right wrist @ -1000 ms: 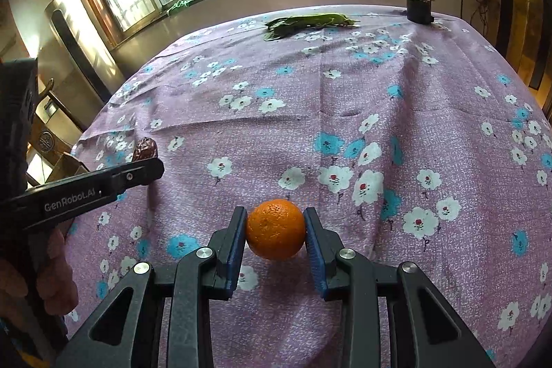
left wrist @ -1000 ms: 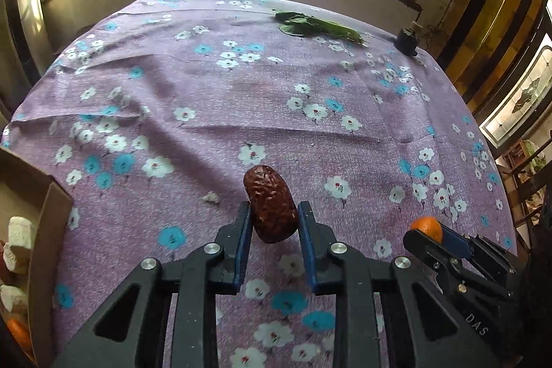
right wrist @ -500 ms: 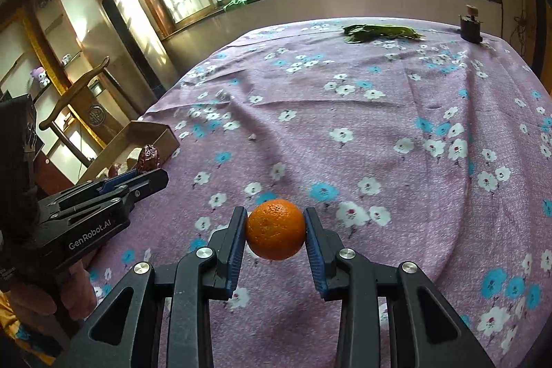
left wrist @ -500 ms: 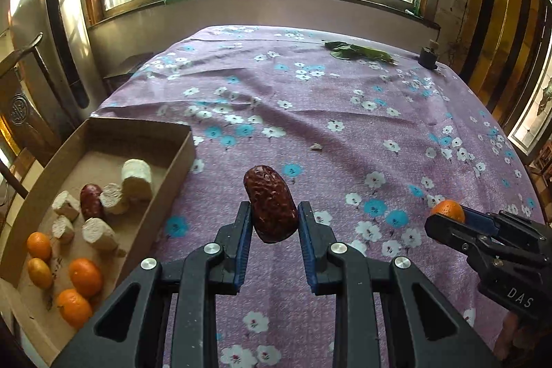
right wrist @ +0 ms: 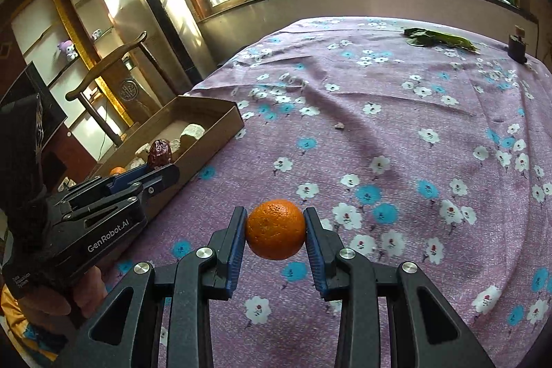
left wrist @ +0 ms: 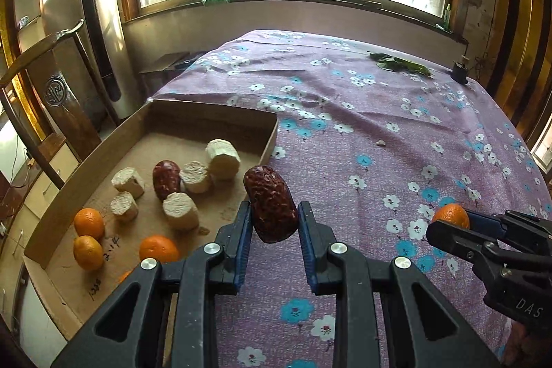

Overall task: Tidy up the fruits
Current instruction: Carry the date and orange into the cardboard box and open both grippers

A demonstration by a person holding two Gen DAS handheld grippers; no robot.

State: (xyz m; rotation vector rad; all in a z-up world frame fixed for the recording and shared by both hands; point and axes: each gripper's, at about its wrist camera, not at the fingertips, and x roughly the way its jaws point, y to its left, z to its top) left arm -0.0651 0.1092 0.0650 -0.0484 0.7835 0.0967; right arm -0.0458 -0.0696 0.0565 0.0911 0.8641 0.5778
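Because the fruits belonged together in the cardboard box (left wrist: 207, 112), my left tongs (left wrist: 272, 223) squeezed a red date (left wrist: 270, 202) just beside its corner, while my right tongs (right wrist: 276, 230) pinched an orange (right wrist: 276, 228) above the tabletop (right wrist: 396, 112).

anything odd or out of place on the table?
A small pale scrap lies loose on the cloth, right of the box. At the far edge lie green leaves and a small dark object. Both grips look sound: date, orange.
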